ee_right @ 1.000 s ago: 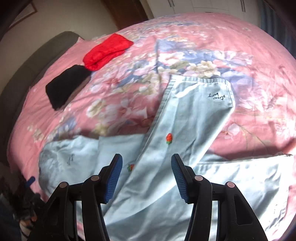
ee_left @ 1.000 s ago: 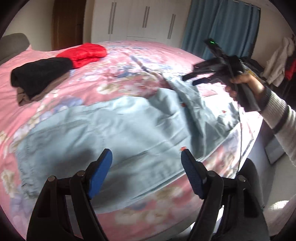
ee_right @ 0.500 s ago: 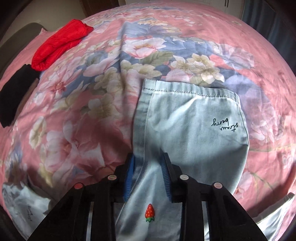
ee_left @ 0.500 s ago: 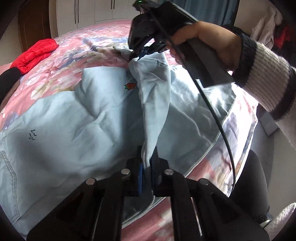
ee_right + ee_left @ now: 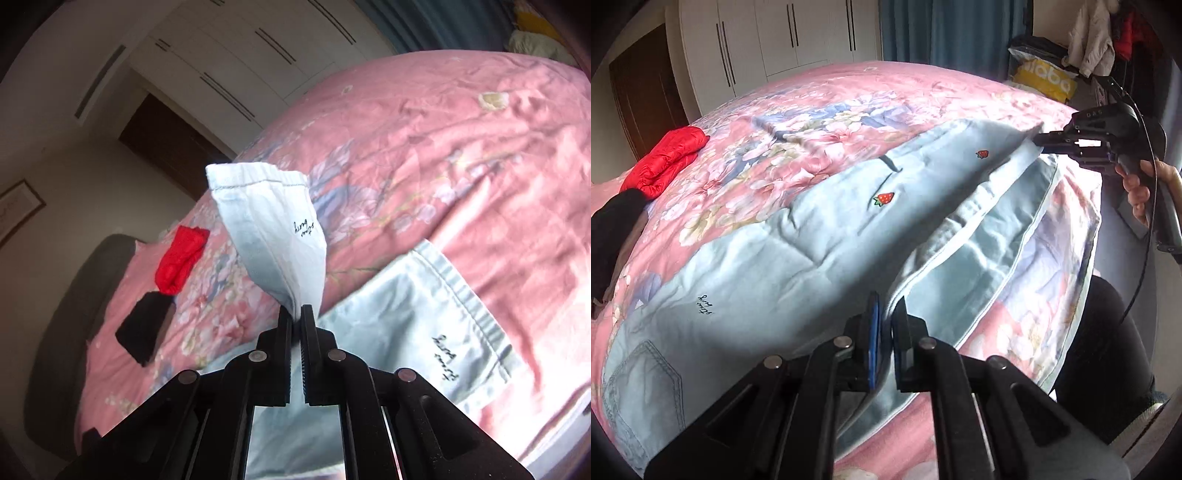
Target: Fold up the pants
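I have the light blue denim pants [image 5: 820, 258] spread across the near edge of the pink floral quilt [image 5: 923, 92]. My left gripper [image 5: 884, 314] is clamped on a seamed edge near me; my right gripper [image 5: 295, 317] pinches a leg's hem end, lifted so it flops over. The cloth looks soft, light and limp, with stitched seams and small strawberry patches, so I judge hems and seams the firmest holds.

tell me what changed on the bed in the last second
Both grippers, open a second ago, shut on the pants: left gripper on the near edge, right gripper on one leg, lifting its cuff off the bed. The red and black clothes stayed put.
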A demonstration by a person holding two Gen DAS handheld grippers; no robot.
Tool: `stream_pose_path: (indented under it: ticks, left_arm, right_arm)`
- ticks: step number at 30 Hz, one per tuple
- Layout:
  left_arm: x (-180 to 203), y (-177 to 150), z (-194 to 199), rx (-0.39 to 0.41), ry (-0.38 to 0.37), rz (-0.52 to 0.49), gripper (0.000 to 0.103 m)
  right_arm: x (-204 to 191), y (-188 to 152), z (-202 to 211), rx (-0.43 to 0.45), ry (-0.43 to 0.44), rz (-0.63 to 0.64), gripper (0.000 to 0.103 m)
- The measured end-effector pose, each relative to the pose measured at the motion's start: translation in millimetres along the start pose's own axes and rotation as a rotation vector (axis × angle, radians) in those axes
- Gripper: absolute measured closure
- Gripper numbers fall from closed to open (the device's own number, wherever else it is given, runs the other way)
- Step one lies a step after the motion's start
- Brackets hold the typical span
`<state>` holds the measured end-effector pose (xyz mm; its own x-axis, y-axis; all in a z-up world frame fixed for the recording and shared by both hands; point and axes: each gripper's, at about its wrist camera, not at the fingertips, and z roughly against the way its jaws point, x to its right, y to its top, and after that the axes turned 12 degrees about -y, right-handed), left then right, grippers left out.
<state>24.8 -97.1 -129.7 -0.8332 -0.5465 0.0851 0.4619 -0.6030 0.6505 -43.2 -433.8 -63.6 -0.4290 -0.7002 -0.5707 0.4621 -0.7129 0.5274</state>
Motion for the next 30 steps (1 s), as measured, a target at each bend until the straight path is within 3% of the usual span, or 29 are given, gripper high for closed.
stream_pose_path:
  ticks: [3, 5, 7, 8, 10, 13, 16, 18, 19, 22, 26, 30]
  left_arm:
    - [3.3, -6.9, -12.3, -0.051, 0.042, -0.025, 0.093]
    - [1.7, -10.0, -17.0, -0.065, 0.058, -0.022, 0.092]
    - [1.6, -10.8, -21.0, -0.077, 0.067, -0.023, 0.091]
    - [1.8, -10.7, -22.7, -0.077, 0.074, -0.028, 0.091]
    - [3.1, -10.0, -25.0, -0.07, 0.086, -0.035, 0.091]
    - [0.2, -7.9, -25.2, -0.05, 0.075, -0.003, 0.095]
    - [-3.7, -5.0, -13.8, 0.014, 0.067, 0.039, 0.099]
    - [-7.3, -1.3, -0.5, 0.063, 0.081, 0.06, 0.099]
    - [-7.8, 1.1, 6.8, 0.082, 0.079, 0.06, 0.099]
    - [0.7, 4.6, 24.6, 0.122, 0.091, 0.018, 0.099]
    - [10.3, -10.5, 18.4, 0.06, 0.126, -0.055, 0.099]
    - [10.8, -27.6, -4.8, -0.031, 0.153, -0.079, 0.097]
  right_arm:
    - [51.0, -27.8, -19.8, -0.108, -0.04, -0.127, 0.095]
    - [80.2, -42.8, -29.5, -0.155, -0.021, -0.237, 0.085]
    - [97.4, -46.5, -27.4, -0.141, 0.062, -0.32, 0.082]
    - [101.8, -44.3, -25.4, -0.124, 0.09, -0.345, 0.071]
    - [104.2, -35.5, -23.2, -0.09, 0.095, -0.36, 0.064]
    - [102.2, -18.7, -31.3, -0.081, 0.087, -0.365, 0.063]
    - [96.6, -1.7, -47.8, -0.093, 0.074, -0.372, 0.064]
    - [90.4, 2.4, -54.7, -0.092, 0.055, -0.352, 0.081]
    - [85.7, 7.5, -54.4, -0.082, 0.044, -0.324, 0.096]
    - [71.3, 22.2, -35.8, -0.037, 0.071, -0.242, 0.098]
    - [60.1, 17.4, -12.7, -0.02, 0.05, -0.165, 0.098]
    - [86.0, -9.7, -42.1, -0.146, -0.001, -0.175, 0.098]
